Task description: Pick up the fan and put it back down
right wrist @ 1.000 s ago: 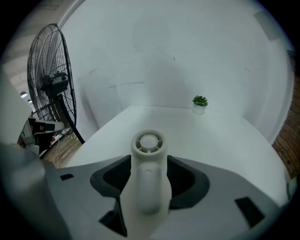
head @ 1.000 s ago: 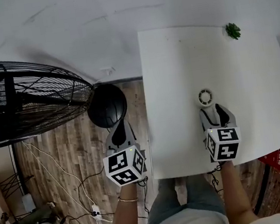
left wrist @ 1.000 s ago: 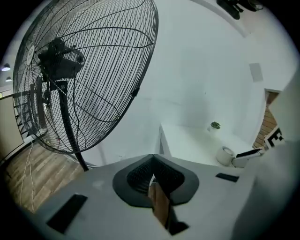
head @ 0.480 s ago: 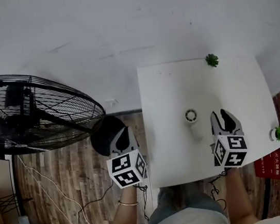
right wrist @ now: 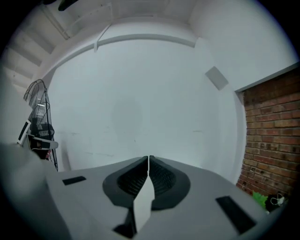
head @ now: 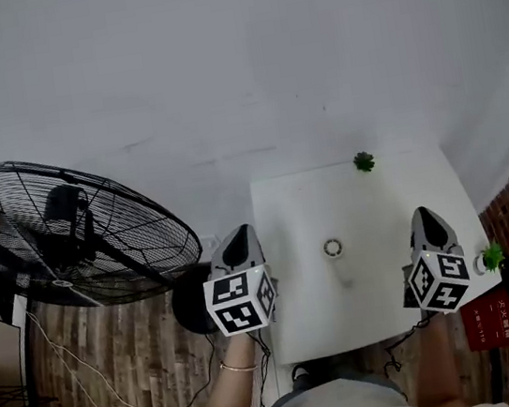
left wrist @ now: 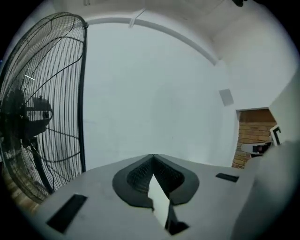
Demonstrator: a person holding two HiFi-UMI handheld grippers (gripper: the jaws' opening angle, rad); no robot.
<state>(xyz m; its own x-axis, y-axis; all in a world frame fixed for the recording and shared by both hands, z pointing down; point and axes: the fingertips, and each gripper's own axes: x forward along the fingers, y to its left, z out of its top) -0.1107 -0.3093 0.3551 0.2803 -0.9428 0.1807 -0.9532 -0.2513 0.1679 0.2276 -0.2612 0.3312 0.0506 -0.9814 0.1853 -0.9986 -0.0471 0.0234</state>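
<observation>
The small white fan (head: 333, 249) stands on the white surface (head: 374, 308), near its middle, and no tool touches it. The left tool (head: 239, 240) is in the air just left of the surface's left edge, above the wooden floor (head: 120, 379). In the left gripper view its jaws are pressed together at the tips with nothing between them (left wrist: 153, 158). The right tool (head: 424, 218) is over the right near part of the surface, well apart from the small fan. Its jaws are also together and hold nothing (right wrist: 148, 160). At the left a large black standing fan (head: 79, 233) is tilted, and its round base (head: 190, 302) is near the left tool. A small green plant (head: 363, 162) sits at the far edge of the surface. A brick wall (right wrist: 274, 140) is at the right
</observation>
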